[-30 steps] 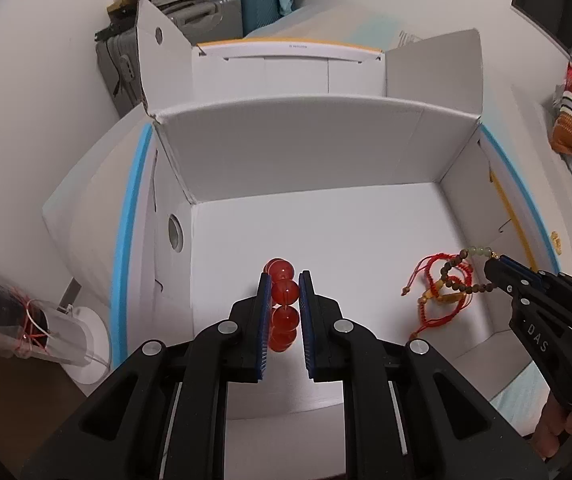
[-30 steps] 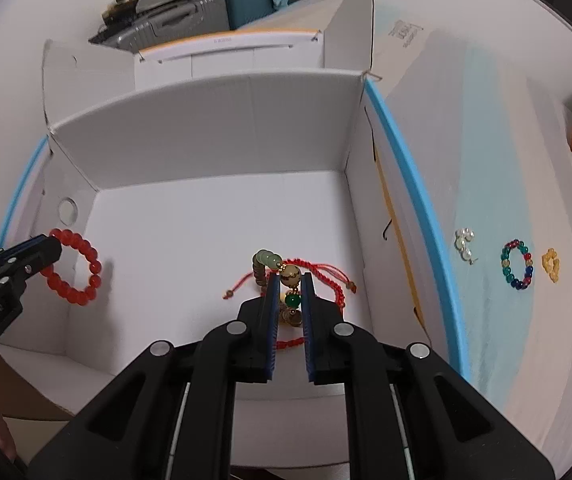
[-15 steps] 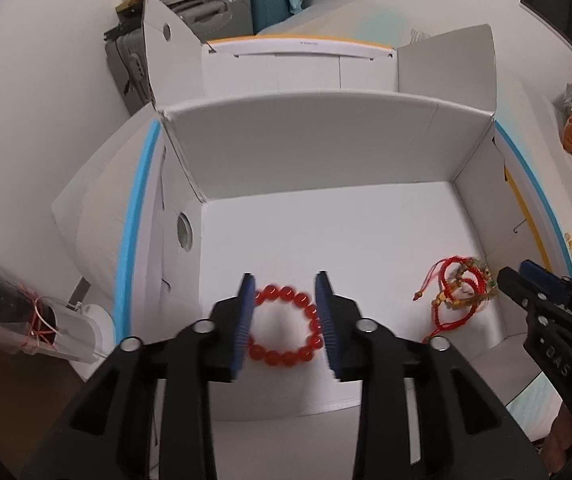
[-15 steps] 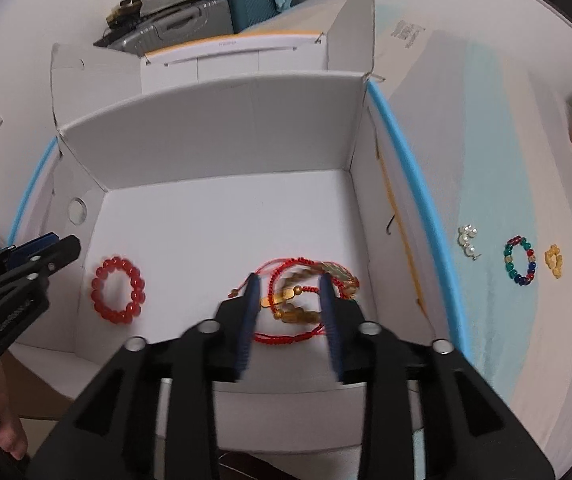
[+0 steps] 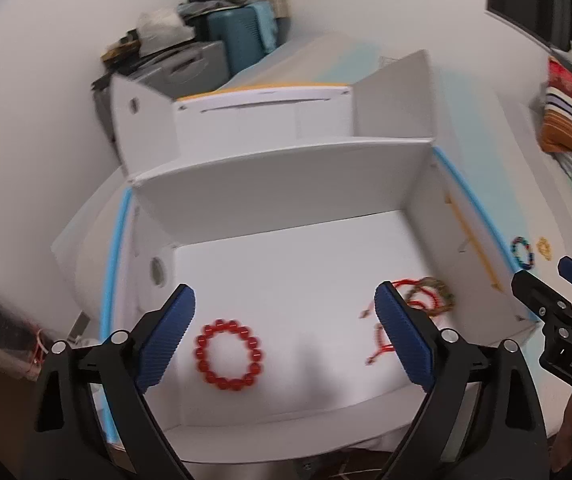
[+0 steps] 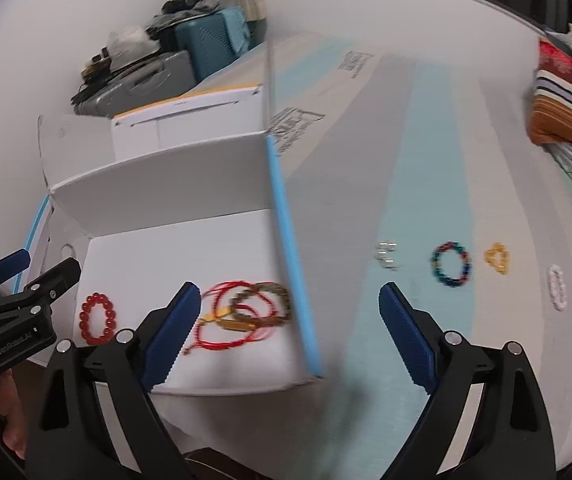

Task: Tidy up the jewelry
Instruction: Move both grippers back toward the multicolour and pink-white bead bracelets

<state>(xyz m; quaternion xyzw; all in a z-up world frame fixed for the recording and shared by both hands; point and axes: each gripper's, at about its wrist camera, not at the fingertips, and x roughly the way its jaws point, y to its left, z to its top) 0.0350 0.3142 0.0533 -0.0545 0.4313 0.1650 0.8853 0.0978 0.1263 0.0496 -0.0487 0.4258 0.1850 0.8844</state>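
- Red beads [image 5: 228, 355] flat on box [image 5: 286, 184] floor, L side, just fwd of L gripper [image 5: 286, 336] — lying loose, nothing touching.
- L gripper wide, holding nothing; jaws straddling empty floor, prob. freed up for another pick.
- Cord bundle [image 5: 421, 300] on R side of floor, partly hidden behind R blue pad; well apart from beads, so pieces kept separate, not tangled.
- R gripper [image 5: 557, 292] at R edge of L view, outside box wall.
- R view: R gripper [image 6: 286, 336] wide too, empty; aimed across blue-edged box wall [image 6: 289, 264], half over box, half over table [image 6: 405, 160].
- Cord bundle [image 6: 246, 312] and beads [image 6: 98, 318] both inside box = sorted.
- Still out on table, in a row: pearl piece [image 6: 385, 255], multicolour ring [image 6: 450, 263], amber piece [image 6: 497, 257], white piece [image 6: 557, 286].
- Judgement: R side nearest those, pearl piece likely next; small, needs low narrow pinch.
- Frame blurred; fine detail unclear.
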